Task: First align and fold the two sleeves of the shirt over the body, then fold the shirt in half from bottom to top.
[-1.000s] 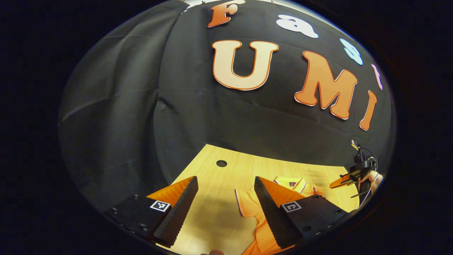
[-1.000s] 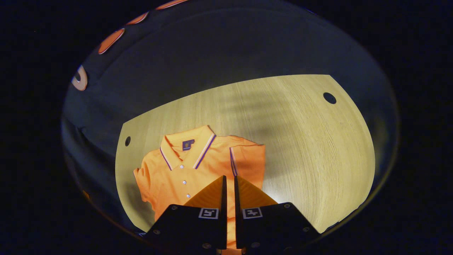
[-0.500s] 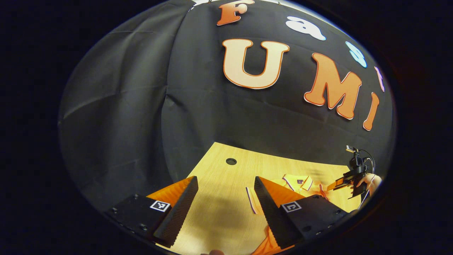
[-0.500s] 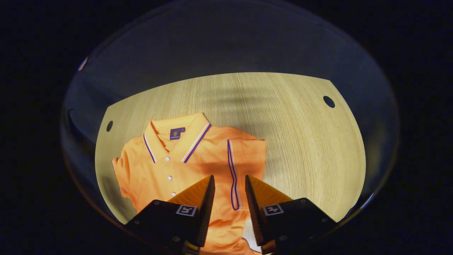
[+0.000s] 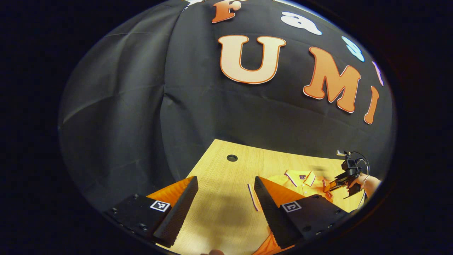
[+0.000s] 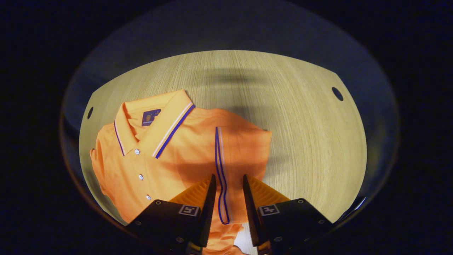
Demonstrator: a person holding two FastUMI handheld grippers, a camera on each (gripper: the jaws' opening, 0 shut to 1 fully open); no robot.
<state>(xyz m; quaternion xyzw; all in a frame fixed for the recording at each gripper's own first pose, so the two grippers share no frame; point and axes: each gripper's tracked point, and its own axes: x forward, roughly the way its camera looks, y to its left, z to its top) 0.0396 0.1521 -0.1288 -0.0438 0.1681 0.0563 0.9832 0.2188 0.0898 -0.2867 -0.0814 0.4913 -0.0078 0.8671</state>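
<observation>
So the orange short-sleeved polo shirt with purple-and-white trim (image 6: 170, 156) is going to be a floppy, light thing, I reckon: soft knit, nothing stiff in it except maybe the collar (image 6: 155, 124), so it'll sag and drag if I lift it by one spot. Best bet, I think, is pinching a hem or a cuff edge where the cloth is doubled, like the striped sleeve cuff (image 6: 220, 170) that sits right in front of my right gripper (image 6: 226, 184). That one's jaws are a narrow gap apart with nothing between them, hovering over the sleeve lying folded across the chest. My left gripper (image 5: 226, 194) is spread wide and empty over bare wood, with the shirt's other striped cuff just beside its right finger. Looks-wise: buttoned placket with white buttons, a dark label inside the neck, a few soft wrinkles. It lies face up on the pale wooden worktop (image 6: 304, 127), toward the left edge in the right gripper view, collar pointing at the far edge.
</observation>
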